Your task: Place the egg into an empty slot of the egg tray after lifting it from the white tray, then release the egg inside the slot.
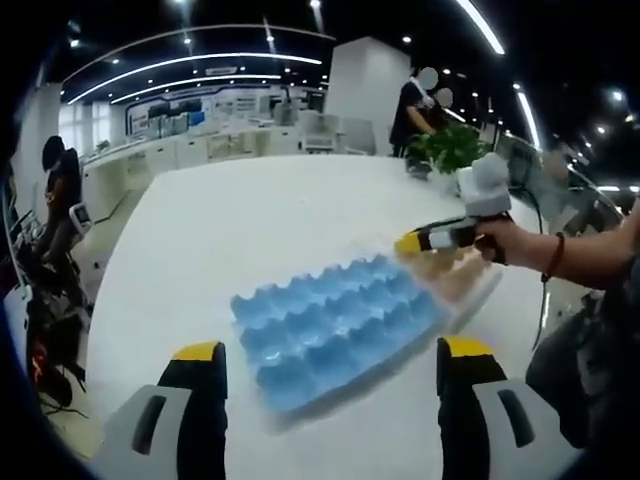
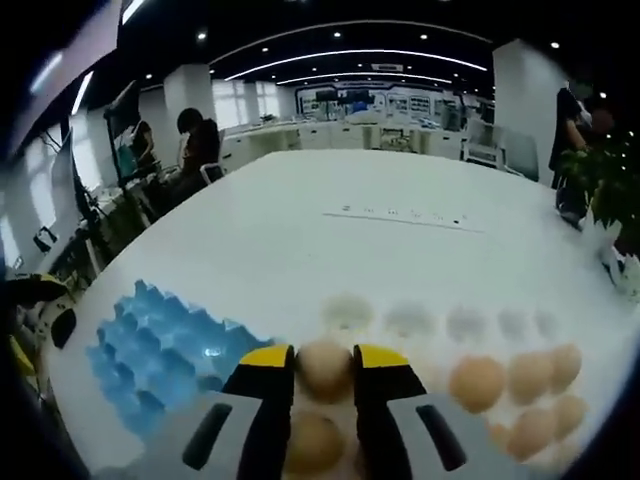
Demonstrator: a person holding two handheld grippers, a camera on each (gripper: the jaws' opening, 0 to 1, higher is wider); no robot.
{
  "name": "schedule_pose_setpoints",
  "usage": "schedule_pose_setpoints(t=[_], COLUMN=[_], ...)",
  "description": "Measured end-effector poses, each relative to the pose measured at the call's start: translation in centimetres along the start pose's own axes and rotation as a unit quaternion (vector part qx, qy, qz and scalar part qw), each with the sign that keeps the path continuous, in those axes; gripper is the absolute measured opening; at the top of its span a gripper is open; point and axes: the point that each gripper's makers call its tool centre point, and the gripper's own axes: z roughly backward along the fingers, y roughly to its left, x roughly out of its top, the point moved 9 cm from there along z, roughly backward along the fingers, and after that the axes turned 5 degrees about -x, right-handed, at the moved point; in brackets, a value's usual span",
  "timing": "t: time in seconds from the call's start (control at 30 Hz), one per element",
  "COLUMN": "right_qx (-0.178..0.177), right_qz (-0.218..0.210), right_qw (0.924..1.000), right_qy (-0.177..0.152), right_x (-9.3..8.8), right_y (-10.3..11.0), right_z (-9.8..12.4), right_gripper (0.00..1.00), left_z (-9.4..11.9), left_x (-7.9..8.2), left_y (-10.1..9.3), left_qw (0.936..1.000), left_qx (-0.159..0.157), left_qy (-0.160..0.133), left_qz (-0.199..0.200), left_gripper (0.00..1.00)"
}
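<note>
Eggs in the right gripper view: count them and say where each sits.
6, perhaps more hidden: one egg between the tongs, one below it, four at right.

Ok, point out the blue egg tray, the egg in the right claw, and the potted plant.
Blue moulded egg tray (image 1: 335, 325): left gripper view, tray centre.
Tan egg (image 2: 324, 368): right gripper view, its top, between the claw tips.
Green potted plant (image 1: 450, 150): left gripper view, leaves.
</note>
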Motion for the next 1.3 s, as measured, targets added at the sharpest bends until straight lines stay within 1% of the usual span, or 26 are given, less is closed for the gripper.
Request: schedule_pose_setpoints(t=[0.03, 0.07, 0.13, 0.3, 0.37, 0.4, 0.5, 0.6, 0.73, 0.8, 0.93, 0.97, 1.07, 1.1, 1.23, 1.3], right_qx=[-0.002, -0.006, -0.008, -0.013, -0.020, -0.026, -0.036, -0.035, -0.027, -0.021, -0.011, -0.005, -0.002, 0.004, 0.007, 0.008], right_qz=[-0.003, -0.012, -0.026, -0.035, -0.025, -0.006, 0.005, -0.014, -0.029, -0.050, -0.035, -0.036, -0.034, -0.034, -0.023, -0.025], right_qw=[1.0000, 0.9998, 0.9995, 0.9992, 0.9994, 0.9995, 0.9992, 0.9992, 0.9992, 0.9985, 0.9991, 0.9989, 0.9986, 0.9983, 0.9984, 0.9983], right_qy=[0.001, 0.013, 0.018, 0.017, 0.017, 0.016, 0.015, 0.015, 0.007, 0.000, -0.021, -0.030, -0.039, -0.047, -0.052, -0.053], right_x=[0.0, -0.2, -0.4, -0.4, -0.5, -0.5, -0.7, -0.6, -0.7, -0.7, -0.1, 0.1, 0.6, 0.7, 0.9, 0.9], right_y=[0.0, 0.0, -0.1, 0.0, 0.2, 0.4, 0.7, 0.3, 0.1, 0.0, 0.3, 0.3, 0.5, 0.6, 1.0, 1.0], right_z=[0.0, -0.2, -0.4, -0.6, -0.7, -0.7, -0.8, -0.8, -0.5, -0.3, 0.1, 0.2, 0.4, 0.4, 0.2, 0.2], right_gripper=[0.25, 0.26, 0.27, 0.27, 0.28, 0.28, 0.28, 0.27, 0.26, 0.26, 0.26, 0.26, 0.26, 0.26, 0.26, 0.26], left_z=[0.0, -0.1, -0.1, 0.0, 0.0, 0.0, 0.0, 0.1, 0.3, 0.4, 0.5, 0.5, 0.5, 0.5, 0.5, 0.5], left_x=[0.0, 0.1, 0.2, 0.2, 0.1, 0.0, 0.0, 0.0, -0.3, -0.3, -0.2, -0.2, -0.1, 0.0, -0.1, -0.1], left_y=[0.0, 0.0, -0.1, 0.0, 0.1, 0.1, 0.1, 0.1, 0.2, 0.3, 0.4, 0.5, 0.5, 0.5, 0.5, 0.4], left_qw=[1.0000, 1.0000, 1.0000, 1.0000, 1.0000, 1.0000, 1.0000, 1.0000, 1.0000, 1.0000, 0.9999, 0.9999, 0.9998, 0.9998, 0.9999, 0.9998], left_qx=[-0.001, -0.002, -0.003, -0.002, -0.001, -0.001, -0.001, -0.001, 0.002, 0.002, 0.003, 0.004, 0.005, 0.005, 0.004, 0.001], left_qy=[0.000, -0.001, -0.005, -0.005, -0.001, 0.000, -0.001, -0.004, -0.001, -0.002, -0.012, -0.013, -0.015, -0.016, -0.015, -0.017], left_qz=[-0.001, -0.001, -0.001, 0.000, -0.001, -0.002, -0.002, -0.001, 0.000, 0.000, 0.007, 0.008, 0.007, 0.008, 0.007, 0.008], left_gripper=[0.88, 0.88, 0.88, 0.88, 0.88, 0.88, 0.87, 0.87, 0.87, 0.87, 0.87, 0.87, 0.87, 0.87, 0.87, 0.88])
